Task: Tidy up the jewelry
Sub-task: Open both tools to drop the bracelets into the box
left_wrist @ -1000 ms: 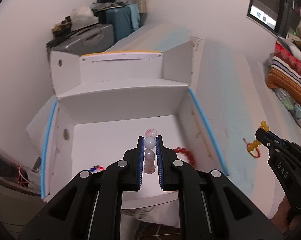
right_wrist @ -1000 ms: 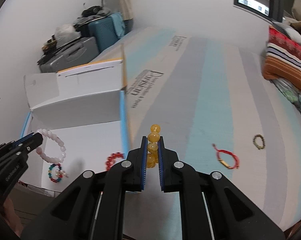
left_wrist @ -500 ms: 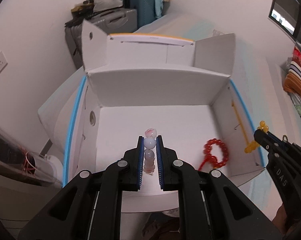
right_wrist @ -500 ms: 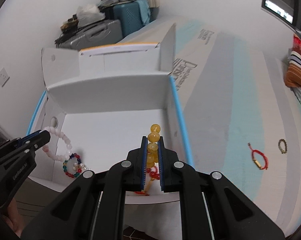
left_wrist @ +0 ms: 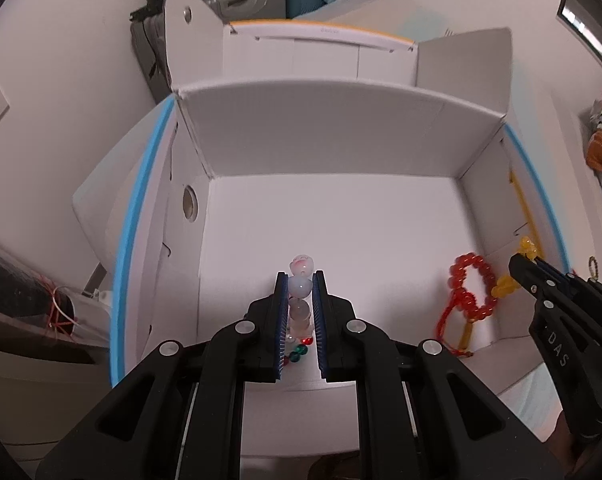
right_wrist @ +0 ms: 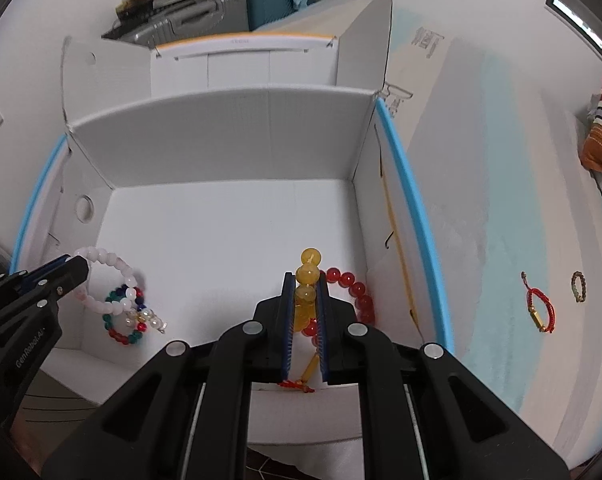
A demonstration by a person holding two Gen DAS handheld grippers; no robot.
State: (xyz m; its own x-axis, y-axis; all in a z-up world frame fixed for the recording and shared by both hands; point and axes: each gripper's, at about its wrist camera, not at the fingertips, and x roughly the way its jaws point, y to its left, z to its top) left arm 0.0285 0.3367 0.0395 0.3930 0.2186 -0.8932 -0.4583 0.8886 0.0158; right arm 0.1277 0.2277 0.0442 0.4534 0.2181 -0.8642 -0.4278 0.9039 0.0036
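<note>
My left gripper (left_wrist: 300, 280) is shut on a pale pink bead bracelet (left_wrist: 299, 286) and holds it over the front left of the open white box (left_wrist: 341, 136). That bracelet also shows in the right wrist view (right_wrist: 113, 264), hanging above a multicoloured bead bracelet (right_wrist: 127, 314) on the box floor. My right gripper (right_wrist: 305, 280) is shut on a yellow bead bracelet (right_wrist: 307, 276) over the box's front right, just above a red bead bracelet (right_wrist: 357, 290) lying inside. The right gripper also shows in the left wrist view (left_wrist: 519, 262), beside the red bracelet (left_wrist: 471, 288).
A red cord bracelet (right_wrist: 539, 308) and a small dark bead bracelet (right_wrist: 579, 286) lie on the striped mattress surface (right_wrist: 481, 160) right of the box. The box's flaps (right_wrist: 367, 36) stand open. Suitcases (right_wrist: 205, 12) stand against the far wall.
Both grippers have moved in over the box with their bracelets and come lower. The right gripper has crossed from the mattress over the blue-edged right wall.
</note>
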